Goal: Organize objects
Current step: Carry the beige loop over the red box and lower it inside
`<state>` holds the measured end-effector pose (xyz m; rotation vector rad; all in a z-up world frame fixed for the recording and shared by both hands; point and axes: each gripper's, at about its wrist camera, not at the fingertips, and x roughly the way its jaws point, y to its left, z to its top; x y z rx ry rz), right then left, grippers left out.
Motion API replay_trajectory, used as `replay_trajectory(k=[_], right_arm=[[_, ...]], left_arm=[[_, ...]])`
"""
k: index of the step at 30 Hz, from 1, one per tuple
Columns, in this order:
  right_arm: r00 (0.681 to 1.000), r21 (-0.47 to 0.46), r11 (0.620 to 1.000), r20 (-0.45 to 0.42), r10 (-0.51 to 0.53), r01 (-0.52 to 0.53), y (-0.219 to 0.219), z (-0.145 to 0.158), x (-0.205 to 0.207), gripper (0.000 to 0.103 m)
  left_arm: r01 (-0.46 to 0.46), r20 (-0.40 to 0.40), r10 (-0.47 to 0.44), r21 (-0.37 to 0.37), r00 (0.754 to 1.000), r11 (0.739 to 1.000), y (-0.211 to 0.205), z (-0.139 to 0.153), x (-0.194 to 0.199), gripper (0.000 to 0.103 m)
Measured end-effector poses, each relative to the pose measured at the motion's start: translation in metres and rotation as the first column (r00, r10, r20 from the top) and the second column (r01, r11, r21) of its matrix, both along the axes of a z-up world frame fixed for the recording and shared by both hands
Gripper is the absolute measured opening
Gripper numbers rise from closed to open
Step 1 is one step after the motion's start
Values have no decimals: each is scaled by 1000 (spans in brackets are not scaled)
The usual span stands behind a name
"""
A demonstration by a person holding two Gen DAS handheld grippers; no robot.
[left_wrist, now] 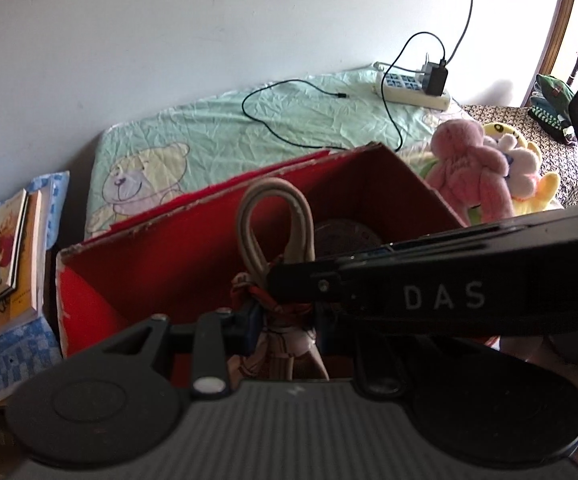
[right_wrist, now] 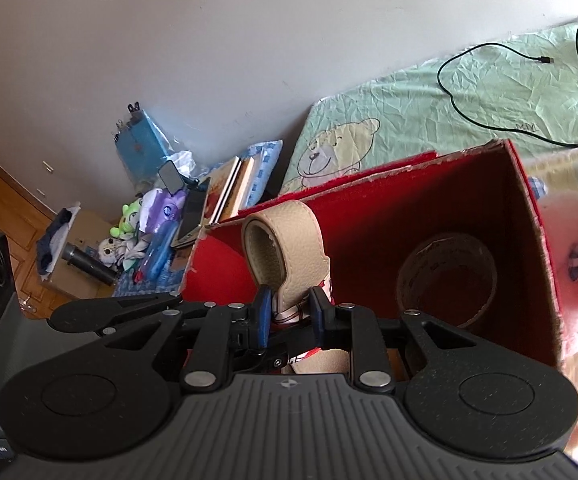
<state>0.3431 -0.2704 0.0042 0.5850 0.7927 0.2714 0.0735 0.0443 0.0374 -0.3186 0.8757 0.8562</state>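
Observation:
A beige leather handle loop (left_wrist: 277, 220) (right_wrist: 281, 248), with a red-and-white scarf (left_wrist: 279, 304) tied at its base, stands up inside an open red box (left_wrist: 161, 248) (right_wrist: 409, 200). My left gripper (left_wrist: 285, 324) is shut on the strap at the scarf knot. My right gripper (right_wrist: 289, 312) is shut on the same strap just below the loop, blue pads pressing both sides. The right gripper's black body (left_wrist: 441, 292) crosses the left wrist view and hides part of the box. A roll of tape (right_wrist: 445, 280) (left_wrist: 341, 232) lies in the box behind the handle.
The box sits on a green bed sheet (left_wrist: 289, 128) with a bear print. A power strip (left_wrist: 409, 88) and black cable (left_wrist: 273, 128) lie behind it, plush toys (left_wrist: 469, 168) to its right. Books (left_wrist: 9, 248) (right_wrist: 229, 192) and clutter (right_wrist: 149, 220) are stacked left.

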Motion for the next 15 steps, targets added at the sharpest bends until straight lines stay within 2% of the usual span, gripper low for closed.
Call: replay_trajectory(k=[15], right_arm=[[996, -34, 999, -86, 34, -37, 16, -21, 26, 22]], left_arm=[[-79, -53, 74, -100, 996, 992, 31, -26, -9, 19]])
